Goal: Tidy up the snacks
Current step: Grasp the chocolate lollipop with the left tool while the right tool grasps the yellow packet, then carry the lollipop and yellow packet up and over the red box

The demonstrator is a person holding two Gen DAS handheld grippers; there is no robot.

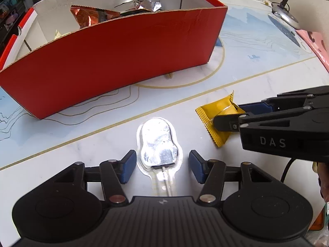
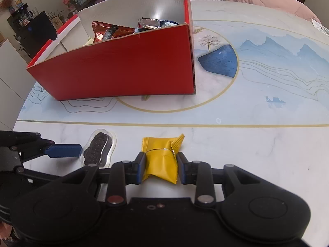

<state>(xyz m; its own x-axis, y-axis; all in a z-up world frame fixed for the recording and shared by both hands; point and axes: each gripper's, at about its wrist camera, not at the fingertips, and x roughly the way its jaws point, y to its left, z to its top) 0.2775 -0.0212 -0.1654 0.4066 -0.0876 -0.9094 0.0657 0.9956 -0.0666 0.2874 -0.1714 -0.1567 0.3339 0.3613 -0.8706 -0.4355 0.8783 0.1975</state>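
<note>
Step in hand: picking up the two loose snacks that lie on the desk [image 2: 257,150] in front of the red box [image 2: 123,68].

Right gripper [image 2: 160,165]: its pads sit against both sides of the yellow packet [image 2: 161,158], and the wrapper looks pinched in at the waist. Judged as grasping the packet. The packet seems to rest on the desk, not yet lifted; the left wrist view shows it low against the marble surface.

Left gripper [image 1: 162,166]: released, jaws spread wide. The clear-wrapped chocolate treat on a stick [image 1: 159,148] lies between the pads, with a gap on each side. The stick points back toward the gripper body. Glare in the left view washes out the wrapper; the right view shows the dark biscuit inside.

Red box: stands well behind both snacks, open at the top. It already holds an orange-red foil bag [image 2: 109,34] and a silver-ended packet [image 2: 152,23].

Progress, as a judgement: part done, two items left outside the box.

Next move calls for:
- right: lift clear of the near wall, carry over the rim, then release.
- left: close on the wide body of the treat, not the thin sealed edge, which may slip.

Risk: the box is light card and may slide if a gripper bumps its wall.
</note>
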